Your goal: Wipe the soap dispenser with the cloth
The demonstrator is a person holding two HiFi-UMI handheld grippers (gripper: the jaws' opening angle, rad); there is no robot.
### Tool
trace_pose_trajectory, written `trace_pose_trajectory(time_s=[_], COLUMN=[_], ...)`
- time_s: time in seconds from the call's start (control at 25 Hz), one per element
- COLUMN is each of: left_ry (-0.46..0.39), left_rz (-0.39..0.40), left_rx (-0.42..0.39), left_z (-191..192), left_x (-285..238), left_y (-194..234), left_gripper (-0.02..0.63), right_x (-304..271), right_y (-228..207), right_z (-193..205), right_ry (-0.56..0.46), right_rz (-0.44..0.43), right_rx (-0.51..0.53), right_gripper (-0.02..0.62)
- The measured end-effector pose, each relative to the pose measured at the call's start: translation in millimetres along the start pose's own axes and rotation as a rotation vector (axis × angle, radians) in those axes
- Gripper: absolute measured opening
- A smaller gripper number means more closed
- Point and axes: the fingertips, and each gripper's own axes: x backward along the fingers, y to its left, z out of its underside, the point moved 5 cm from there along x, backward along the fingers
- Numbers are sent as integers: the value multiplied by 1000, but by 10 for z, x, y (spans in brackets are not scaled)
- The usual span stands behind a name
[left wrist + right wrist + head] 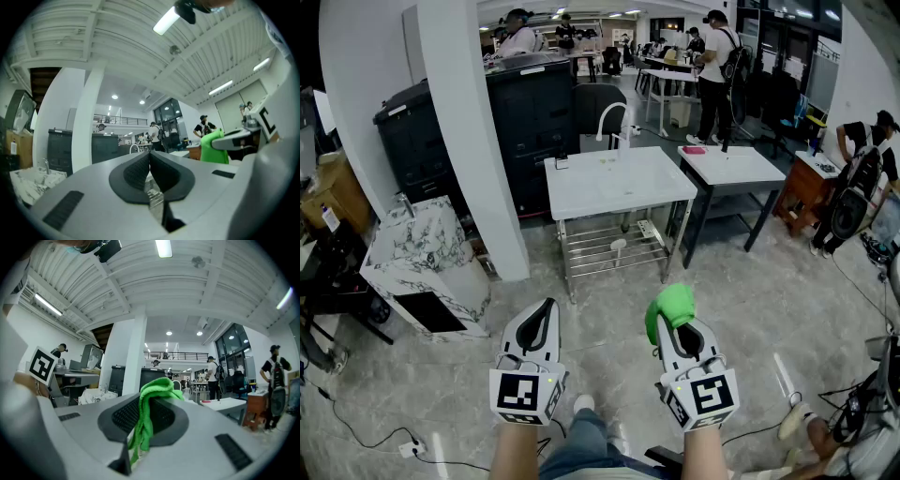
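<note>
My right gripper (pixel 673 317) is held low in front of me, shut on a bright green cloth (pixel 672 306) that bunches over its tips. In the right gripper view the cloth (pixel 157 387) hangs down between the dark pads. My left gripper (pixel 547 306) is beside it, shut and empty, and its pads (pixel 136 171) meet with nothing between them. Well ahead stands a white sink table (pixel 661 192) with a curved faucet (pixel 609 117). A small dark-topped item (pixel 562 161) sits at its far left corner; I cannot tell whether it is the soap dispenser.
A white pillar (pixel 478 141) and a marble-patterned cabinet (pixel 427 253) stand ahead on the left, with a black machine (pixel 530 103) behind them. A second white table (pixel 731 167) is to the right. People work at the back and far right. Cables and a power strip (pixel 411 448) lie on the floor.
</note>
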Motion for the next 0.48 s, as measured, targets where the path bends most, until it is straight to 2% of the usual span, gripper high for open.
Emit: trace_pose_trajectory(time_s=[0.16, 0.48], left_ry=[-51, -44], left_rz=[-14, -14], left_rx=[61, 95], left_z=[-62, 78], left_x=[8, -267], left_y=[-26, 261], left_gripper=[17, 17], right_x=[40, -390], right_y=[-55, -121], right_z=[-14, -24], right_ry=[1, -19], right_rz=[5, 31], right_rx=[3, 5], right_gripper=[48, 49])
